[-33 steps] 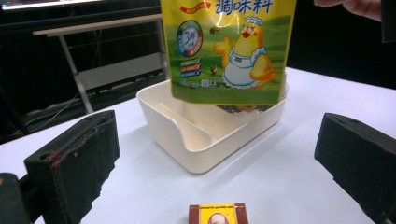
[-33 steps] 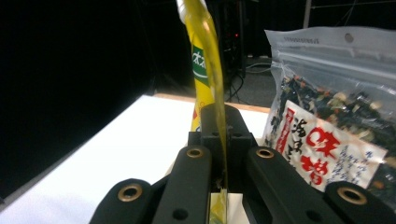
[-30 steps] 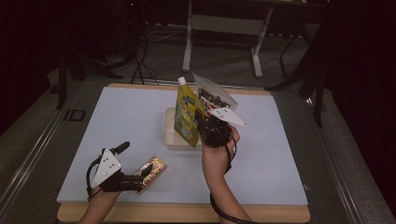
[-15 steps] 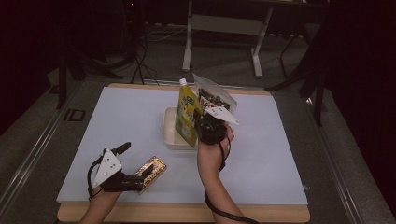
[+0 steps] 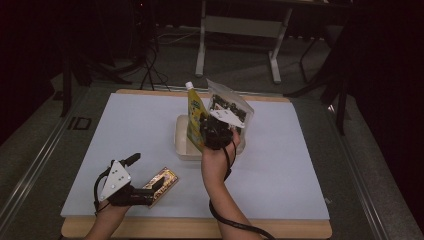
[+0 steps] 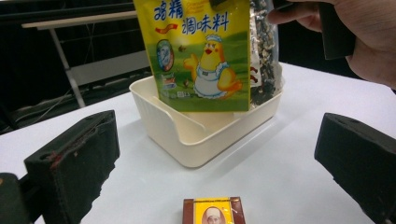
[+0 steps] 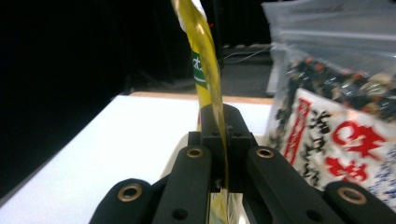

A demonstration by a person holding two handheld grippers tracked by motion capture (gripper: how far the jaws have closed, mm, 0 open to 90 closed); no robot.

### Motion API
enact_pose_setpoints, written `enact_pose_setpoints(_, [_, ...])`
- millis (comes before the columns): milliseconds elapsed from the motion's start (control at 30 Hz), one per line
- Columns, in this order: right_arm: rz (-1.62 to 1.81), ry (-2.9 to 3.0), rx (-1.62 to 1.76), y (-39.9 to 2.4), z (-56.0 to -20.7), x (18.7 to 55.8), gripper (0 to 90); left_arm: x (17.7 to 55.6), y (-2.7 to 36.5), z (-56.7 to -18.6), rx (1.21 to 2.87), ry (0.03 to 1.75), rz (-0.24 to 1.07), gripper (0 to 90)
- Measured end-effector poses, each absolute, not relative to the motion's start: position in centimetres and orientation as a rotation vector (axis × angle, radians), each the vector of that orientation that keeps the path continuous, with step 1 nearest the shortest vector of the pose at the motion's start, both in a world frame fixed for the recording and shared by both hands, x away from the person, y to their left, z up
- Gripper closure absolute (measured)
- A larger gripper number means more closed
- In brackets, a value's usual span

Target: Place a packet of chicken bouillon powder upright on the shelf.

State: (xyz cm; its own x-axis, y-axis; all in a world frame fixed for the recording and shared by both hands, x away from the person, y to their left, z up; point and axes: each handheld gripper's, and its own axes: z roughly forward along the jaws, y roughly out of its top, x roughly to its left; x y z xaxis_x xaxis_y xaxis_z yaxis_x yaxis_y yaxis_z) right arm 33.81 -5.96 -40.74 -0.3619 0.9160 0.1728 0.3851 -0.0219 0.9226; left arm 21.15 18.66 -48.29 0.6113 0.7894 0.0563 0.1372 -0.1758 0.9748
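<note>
My right gripper (image 5: pixel 209 131) is shut on the edge of a yellow seasoning pouch (image 5: pixel 194 116) and holds it upright over a cream tub (image 5: pixel 181 148). In the right gripper view the jaws pinch the thin pouch (image 7: pixel 208 70) edge-on. A clear bag of dark dried food (image 5: pixel 231 104) stands in the tub behind the pouch. Near the front left, my left gripper (image 5: pixel 145 175) is open, its jaws wide apart on either side of a small brown-and-gold packet (image 6: pixel 213 212) that lies flat on the table. From there the pouch (image 6: pixel 201 51) hangs with its lower edge inside the tub (image 6: pixel 196 137).
The white table top (image 5: pixel 300 170) has free room to the right and at the far left. Its wooden front edge (image 5: pixel 200 229) runs along the bottom. A metal stand (image 5: pixel 240 25) and cables are on the dark floor behind the table.
My right hand has shifted a little to the left and slightly down with the yellow pouch still in its grip. The left gripper and the packet have stayed put.
</note>
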Motion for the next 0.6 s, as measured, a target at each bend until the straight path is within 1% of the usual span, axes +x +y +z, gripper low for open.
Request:
enact_pose_setpoints(167, [1.422,1.800,1.439,-6.0,-41.7,34.6,90.0,21.2,18.5,-48.3,1.677,0.773,0.698,0.1])
enact_pose_setpoints(333, [1.416,1.800,1.390,-5.7,-41.8,34.4,90.0,21.2,18.6,-48.4,1.681,0.773,0.696,0.1])
enact_pose_setpoints(600, [1.376,1.860,1.265,-5.5,-42.0,35.3,90.0,21.2,18.4,-48.6,1.690,0.770,0.685,0.1])
